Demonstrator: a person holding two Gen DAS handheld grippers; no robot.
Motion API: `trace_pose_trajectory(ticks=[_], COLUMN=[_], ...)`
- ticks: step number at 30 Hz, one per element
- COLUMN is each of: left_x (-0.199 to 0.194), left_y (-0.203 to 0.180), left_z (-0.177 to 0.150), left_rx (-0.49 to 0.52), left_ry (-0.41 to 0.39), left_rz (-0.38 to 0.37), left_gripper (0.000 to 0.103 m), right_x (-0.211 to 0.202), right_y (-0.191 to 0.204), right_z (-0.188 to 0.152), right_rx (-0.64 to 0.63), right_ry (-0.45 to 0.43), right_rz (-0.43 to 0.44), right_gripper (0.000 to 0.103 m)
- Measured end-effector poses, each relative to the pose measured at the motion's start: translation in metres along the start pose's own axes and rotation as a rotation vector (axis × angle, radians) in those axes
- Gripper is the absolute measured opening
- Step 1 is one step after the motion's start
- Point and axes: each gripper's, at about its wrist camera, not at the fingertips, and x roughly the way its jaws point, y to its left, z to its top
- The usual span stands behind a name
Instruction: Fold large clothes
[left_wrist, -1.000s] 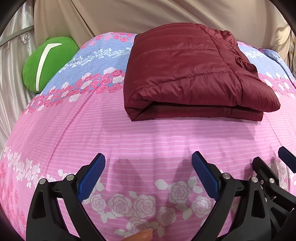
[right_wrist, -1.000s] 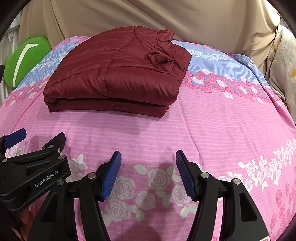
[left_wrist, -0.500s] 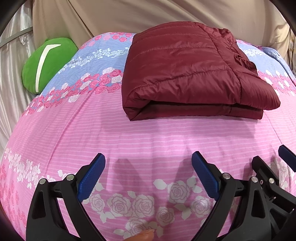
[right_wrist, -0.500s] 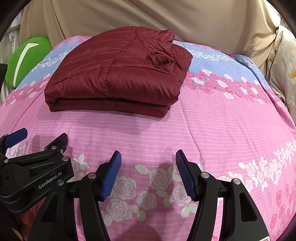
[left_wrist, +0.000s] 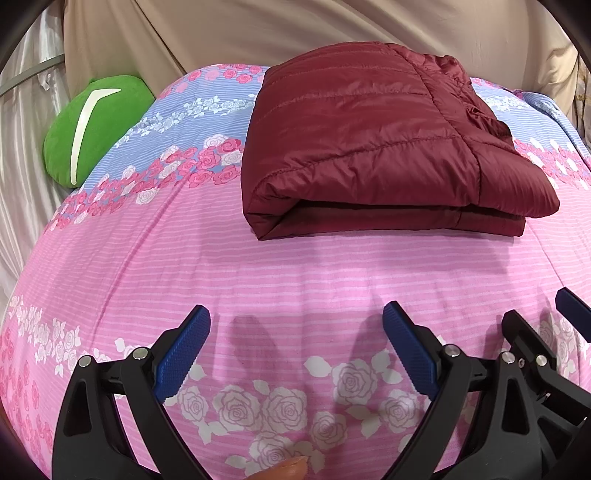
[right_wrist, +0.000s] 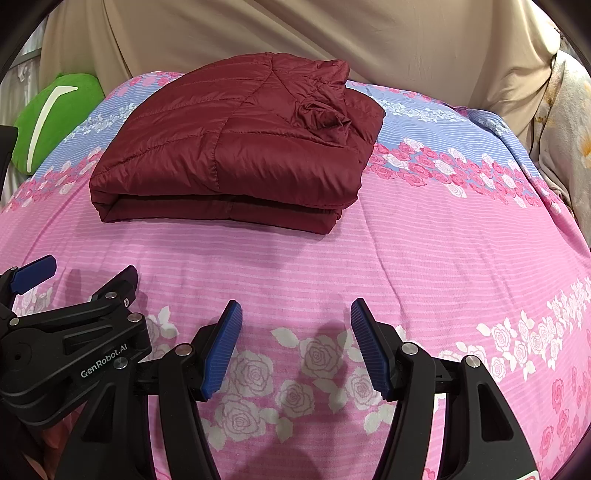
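A dark red quilted jacket (left_wrist: 369, 140) lies folded into a thick rectangle on the pink flowered bedspread (left_wrist: 258, 266); it also shows in the right wrist view (right_wrist: 236, 147). My left gripper (left_wrist: 297, 328) is open and empty, low over the spread, well short of the jacket's near edge. My right gripper (right_wrist: 295, 321) is open and empty too, just beside the left one. Each gripper shows at the edge of the other's view: the right one (left_wrist: 546, 332) and the left one (right_wrist: 81, 280).
A green cushion (left_wrist: 92, 125) with a white mark lies at the bed's far left; it also shows in the right wrist view (right_wrist: 51, 114). Beige drapes (right_wrist: 295, 33) hang behind the bed. A pale flowered cloth (right_wrist: 565, 122) hangs at the right.
Both grippers have drifted very slightly back from the jacket; jaws unchanged. The jacket has not moved.
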Motion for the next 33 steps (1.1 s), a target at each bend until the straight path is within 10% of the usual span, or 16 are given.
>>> trace_pose_trajectory(ticks=[33], left_x=[-0.0021], left_y=[0.0024], left_z=[0.0001], left_rx=[0.004], left_ry=[0.0], left_rz=[0.01], left_gripper=[0.092], right_x=[0.0006], right_y=[0.0015], right_z=[-0.0001], right_rx=[-0.001], right_ry=[0.001], right_rz=[-0.002], right_gripper=[0.06])
